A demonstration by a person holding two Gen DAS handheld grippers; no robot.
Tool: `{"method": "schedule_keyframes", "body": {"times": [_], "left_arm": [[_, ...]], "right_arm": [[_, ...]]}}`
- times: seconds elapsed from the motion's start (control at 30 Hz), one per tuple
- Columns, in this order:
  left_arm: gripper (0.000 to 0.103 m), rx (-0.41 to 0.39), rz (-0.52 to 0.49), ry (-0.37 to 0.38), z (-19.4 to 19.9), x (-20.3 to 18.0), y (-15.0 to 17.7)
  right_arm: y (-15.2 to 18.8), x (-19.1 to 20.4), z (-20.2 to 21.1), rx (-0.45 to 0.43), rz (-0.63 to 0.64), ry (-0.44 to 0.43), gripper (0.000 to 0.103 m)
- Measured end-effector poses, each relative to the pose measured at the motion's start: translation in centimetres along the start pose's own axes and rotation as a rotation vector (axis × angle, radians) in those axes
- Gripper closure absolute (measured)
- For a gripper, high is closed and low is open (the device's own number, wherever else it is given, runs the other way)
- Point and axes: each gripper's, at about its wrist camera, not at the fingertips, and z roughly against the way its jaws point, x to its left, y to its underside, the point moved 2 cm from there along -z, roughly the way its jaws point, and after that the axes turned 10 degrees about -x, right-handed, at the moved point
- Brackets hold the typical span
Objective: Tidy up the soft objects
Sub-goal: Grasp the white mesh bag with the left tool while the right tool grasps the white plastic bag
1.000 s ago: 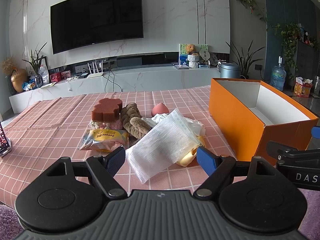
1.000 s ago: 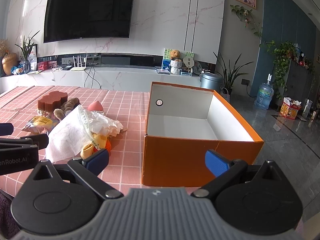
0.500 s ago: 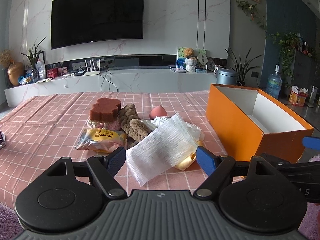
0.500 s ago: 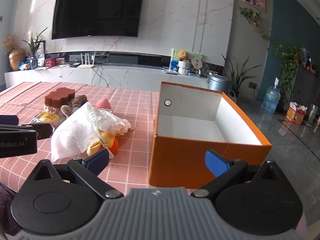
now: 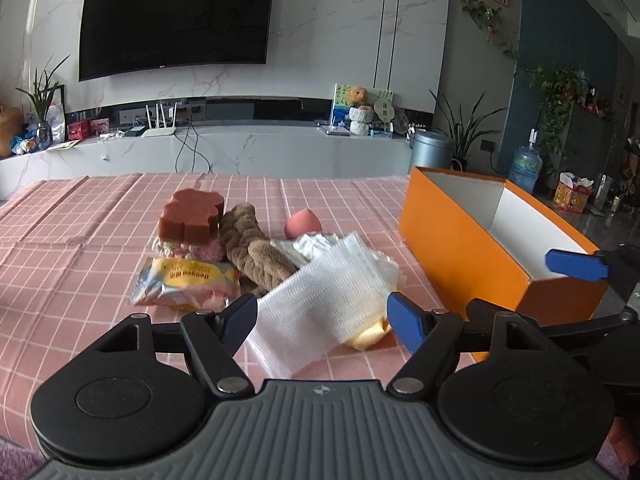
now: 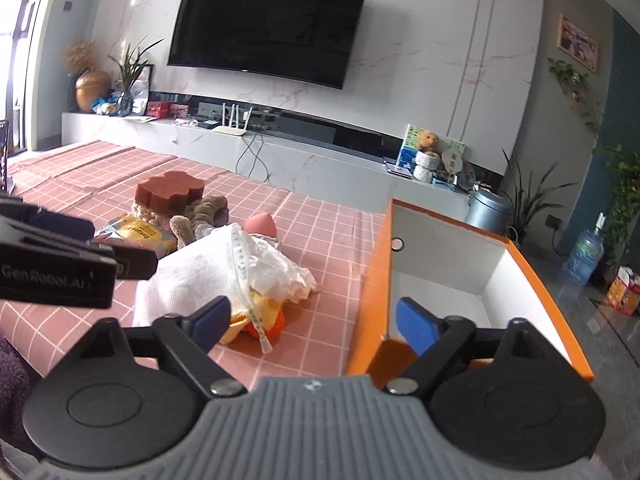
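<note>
A pile of soft things lies on the pink checked tablecloth (image 5: 72,248): a brown flower-shaped sponge (image 5: 191,215), a brown plush braid (image 5: 256,248), a pink egg sponge (image 5: 303,225), a yellow snack packet (image 5: 186,280), a white mesh cloth bag (image 5: 320,300) over a yellow-orange toy (image 6: 264,316). An open orange box (image 5: 460,248) stands to the right, empty inside (image 6: 436,284). My left gripper (image 5: 322,318) is open just in front of the white bag. My right gripper (image 6: 310,320) is open and empty, near the box's front left corner.
A TV console (image 5: 240,148) with a router, plush toy and plants runs behind the table under a wall TV (image 5: 176,16). A grey bin (image 5: 430,152) and a water bottle (image 5: 526,168) stand on the floor at the right.
Both grippers have moved closer to the pile and stayed open. The right gripper has tilted and swung left, so the box now sits at its right.
</note>
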Motion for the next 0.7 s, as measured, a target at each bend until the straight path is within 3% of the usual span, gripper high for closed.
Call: {"method": "schedule_keyframes", "body": {"times": [0.1, 0.17, 0.37, 0.5, 0.7], "left_arm": [[0.016, -0.021, 0.002, 0.022, -0.5, 0.9, -0.8], [0.017, -0.026, -0.011, 0.031, -1.2, 1.4, -1.1], [0.021, -0.01, -0.083, 0.093, -3.5, 2.2, -0.9], [0.014, -0.014, -0.149, 0.097, -4.9, 2.5, -0.5], [0.013, 0.008, -0.256, 0.164, -7.3, 2.9, 0.4]], "right_arm": [[-0.6, 0.4, -1.6, 0.001, 0.039, -0.028, 0.034], [-0.9, 0.7, -2.8, 0.014, 0.064, -0.052, 0.051], [-1.5, 1.4, -6.5, 0.079, 0.091, -0.097, 0.076], [-1.5, 1.9, -8.6, 0.107, 0.094, -0.11, 0.078], [-1.2, 2.1, -11.1, 0.15, 0.075, -0.138, 0.078]]}}
